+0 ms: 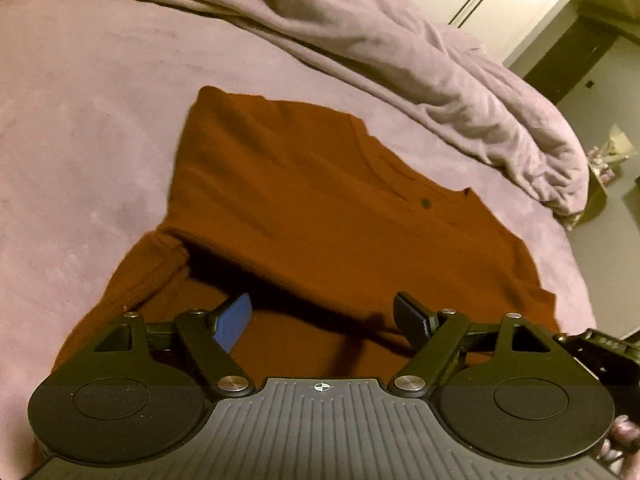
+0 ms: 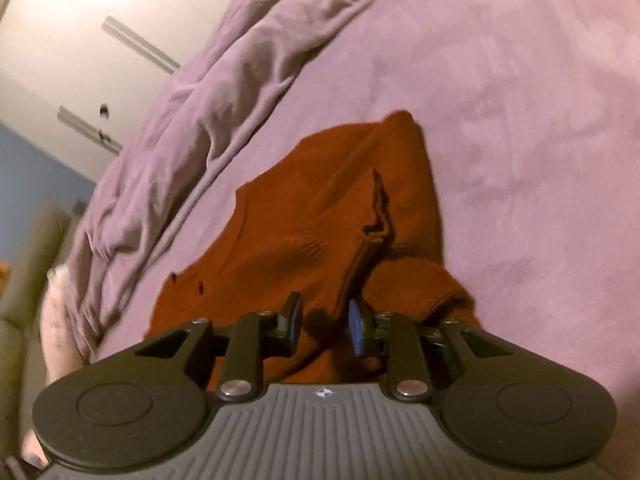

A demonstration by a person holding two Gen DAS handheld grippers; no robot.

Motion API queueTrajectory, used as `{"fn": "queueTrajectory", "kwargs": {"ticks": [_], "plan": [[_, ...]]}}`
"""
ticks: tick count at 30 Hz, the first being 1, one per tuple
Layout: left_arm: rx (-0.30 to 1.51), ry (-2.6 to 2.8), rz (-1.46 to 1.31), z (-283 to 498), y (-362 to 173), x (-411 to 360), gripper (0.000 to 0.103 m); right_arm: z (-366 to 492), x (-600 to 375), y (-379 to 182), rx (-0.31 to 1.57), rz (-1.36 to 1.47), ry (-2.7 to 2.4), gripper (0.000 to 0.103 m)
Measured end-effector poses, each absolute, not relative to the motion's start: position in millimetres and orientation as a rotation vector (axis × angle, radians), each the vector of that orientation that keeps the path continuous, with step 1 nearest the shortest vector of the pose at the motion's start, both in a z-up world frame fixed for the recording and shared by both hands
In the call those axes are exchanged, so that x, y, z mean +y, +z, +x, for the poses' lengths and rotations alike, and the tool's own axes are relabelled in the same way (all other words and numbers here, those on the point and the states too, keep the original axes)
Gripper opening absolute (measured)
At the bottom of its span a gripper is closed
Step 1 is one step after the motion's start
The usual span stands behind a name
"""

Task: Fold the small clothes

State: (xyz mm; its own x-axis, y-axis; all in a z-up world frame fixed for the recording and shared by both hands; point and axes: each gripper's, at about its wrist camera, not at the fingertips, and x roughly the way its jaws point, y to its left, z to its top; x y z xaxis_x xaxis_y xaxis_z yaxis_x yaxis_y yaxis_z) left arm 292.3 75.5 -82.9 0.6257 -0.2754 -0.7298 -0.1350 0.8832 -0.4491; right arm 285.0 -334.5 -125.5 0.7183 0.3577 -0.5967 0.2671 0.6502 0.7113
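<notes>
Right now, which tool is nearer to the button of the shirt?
Left, as far as these views show. The left tool hovers open over the shirt, the button ahead of it. The right tool sees no button.

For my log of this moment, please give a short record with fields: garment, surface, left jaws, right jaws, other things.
garment: rust shirt, partly folded, lying flat
surface: mauve bed cover
left gripper: jaws wide open above the shirt, holding nothing
right gripper: jaws open, narrower gap, nothing clearly between them
other: bunched blanket beyond the shirt
</notes>
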Motion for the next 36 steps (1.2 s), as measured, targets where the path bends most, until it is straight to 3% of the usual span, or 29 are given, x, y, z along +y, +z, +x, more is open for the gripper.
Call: {"fn": "queueTrajectory", "kwargs": {"ticks": [1,3,11,15,22,26,36], "plan": [[0.893,-0.081,-0.487,294,-83,75,0.083,287,-335,-129,0.791,0.908,0.059,0.023],[0.889,-0.068,-0.478,296,-83,76,0.083,290,-336,-134,0.799,0.908,0.045,0.005],[0.894,-0.020,-0.383,298,-81,90,0.081,269,-349,-126,0.756,0.918,0.091,0.004],[0.896,-0.015,-0.387,294,-80,94,0.079,269,-333,-128,0.789,0.707,0.091,0.002],[0.857,-0.050,-0.232,275,-46,83,0.082,255,-335,-82,0.688,0.466,-0.055,0.014],[0.781,-0.098,-0.193,279,-28,66,0.089,258,-325,-67,0.624,0.381,-0.072,0.017],[0.875,0.001,-0.119,307,-85,39,0.088,272,-247,-113,0.689,-0.129,0.088,0.016]]}}
